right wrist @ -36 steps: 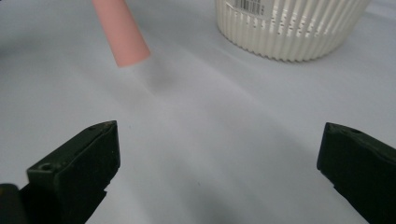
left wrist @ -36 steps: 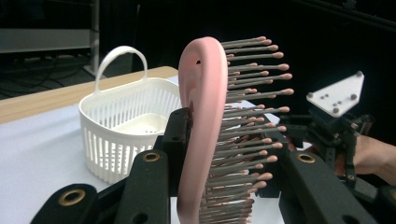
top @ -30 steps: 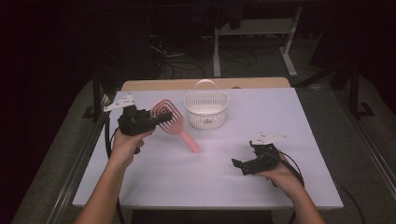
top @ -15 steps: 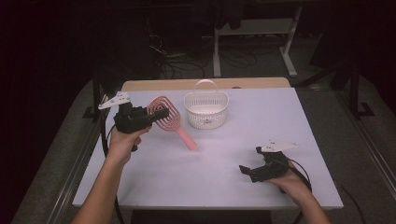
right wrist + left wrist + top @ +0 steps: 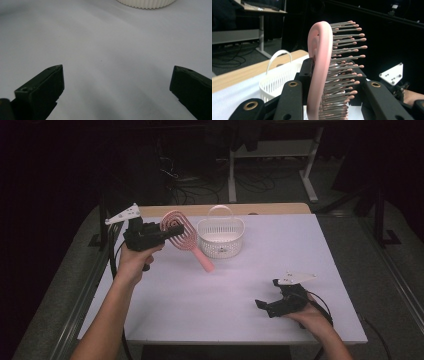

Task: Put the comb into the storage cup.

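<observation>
A: Where's the brush (image 5: 181, 233) now?

B: Upper left of the high view, lifted off the tabletop (image 5: 240, 285), just left of the basket (image 5: 220, 238). The left tongs (image 5: 162, 234) pinch it across the head; its handle slants down toward the middle of the frame.

A: Is that a good hold?

B: Fair, I'd say. In the left gripper view the jaws press the pink frame (image 5: 319, 67) on one side and the bristles (image 5: 342, 75) on the other. The frame looks stiff and light, but the bristles probably flex, so it may swivel. Gripping the solid handle would likely be steadier.

A: And the other hand?

B: The right tongs (image 5: 265, 304), lower right, are spread wide with nothing between them, low over the tabletop.
</observation>
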### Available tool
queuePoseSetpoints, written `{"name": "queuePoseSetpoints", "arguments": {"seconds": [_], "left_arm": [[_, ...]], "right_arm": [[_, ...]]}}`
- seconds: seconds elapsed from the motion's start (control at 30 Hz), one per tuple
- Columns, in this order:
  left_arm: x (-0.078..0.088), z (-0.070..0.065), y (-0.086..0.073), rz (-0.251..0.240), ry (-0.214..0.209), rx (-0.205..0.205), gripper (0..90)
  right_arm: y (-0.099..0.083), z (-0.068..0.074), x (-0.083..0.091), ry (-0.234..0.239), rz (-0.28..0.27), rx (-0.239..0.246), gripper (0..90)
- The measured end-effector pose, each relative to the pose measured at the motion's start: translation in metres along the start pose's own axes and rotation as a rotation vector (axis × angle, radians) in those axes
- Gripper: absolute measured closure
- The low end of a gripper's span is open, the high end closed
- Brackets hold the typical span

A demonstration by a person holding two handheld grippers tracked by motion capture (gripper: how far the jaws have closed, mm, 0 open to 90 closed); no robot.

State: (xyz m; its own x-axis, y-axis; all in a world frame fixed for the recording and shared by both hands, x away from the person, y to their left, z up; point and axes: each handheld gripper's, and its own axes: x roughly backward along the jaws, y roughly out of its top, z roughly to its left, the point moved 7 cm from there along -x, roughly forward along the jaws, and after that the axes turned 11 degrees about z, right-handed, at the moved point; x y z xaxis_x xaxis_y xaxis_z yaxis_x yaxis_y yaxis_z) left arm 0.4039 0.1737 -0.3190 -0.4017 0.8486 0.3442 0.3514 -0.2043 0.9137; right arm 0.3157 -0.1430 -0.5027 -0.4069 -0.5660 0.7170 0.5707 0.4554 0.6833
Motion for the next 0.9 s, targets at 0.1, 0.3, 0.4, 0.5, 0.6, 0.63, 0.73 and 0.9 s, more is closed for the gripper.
{"name": "queuePoseSetpoints", "arguments": {"seconds": [0.1, 0.3, 0.4, 0.5, 0.6, 0.63, 0.73, 0.9], "left_arm": [[0.000, 0.000, 0.007, -0.010, -0.004, -0.009, 64.8], [0.001, 0.003, 0.021, -0.029, -0.002, -0.024, 64.8], [0.002, 0.004, 0.029, -0.045, -0.004, -0.030, 64.8], [0.002, 0.004, 0.035, -0.061, -0.003, -0.036, 64.8], [0.001, 0.006, 0.042, -0.071, -0.003, -0.041, 64.9], [0.000, 0.006, 0.044, -0.074, -0.004, -0.042, 64.8], [-0.001, 0.005, 0.051, -0.080, -0.005, -0.054, 64.9], [-0.004, 0.005, 0.064, -0.093, 0.004, -0.072, 64.8]], "right_arm": [[-0.001, 0.001, -0.001, 0.000, 0.011, -0.003, 0.0], [-0.001, 0.001, 0.000, -0.004, 0.017, -0.003, 0.0], [-0.001, 0.000, 0.000, -0.006, 0.014, -0.005, 0.0], [-0.001, 0.000, 0.000, -0.012, 0.015, -0.003, 0.0], [0.000, -0.001, 0.000, -0.014, 0.013, -0.004, 0.0], [0.000, -0.001, 0.000, -0.014, 0.013, -0.004, 0.0], [-0.001, -0.001, 0.000, -0.013, 0.015, -0.004, 0.0], [-0.001, 0.000, -0.001, -0.014, 0.017, -0.003, 0.0]]}}
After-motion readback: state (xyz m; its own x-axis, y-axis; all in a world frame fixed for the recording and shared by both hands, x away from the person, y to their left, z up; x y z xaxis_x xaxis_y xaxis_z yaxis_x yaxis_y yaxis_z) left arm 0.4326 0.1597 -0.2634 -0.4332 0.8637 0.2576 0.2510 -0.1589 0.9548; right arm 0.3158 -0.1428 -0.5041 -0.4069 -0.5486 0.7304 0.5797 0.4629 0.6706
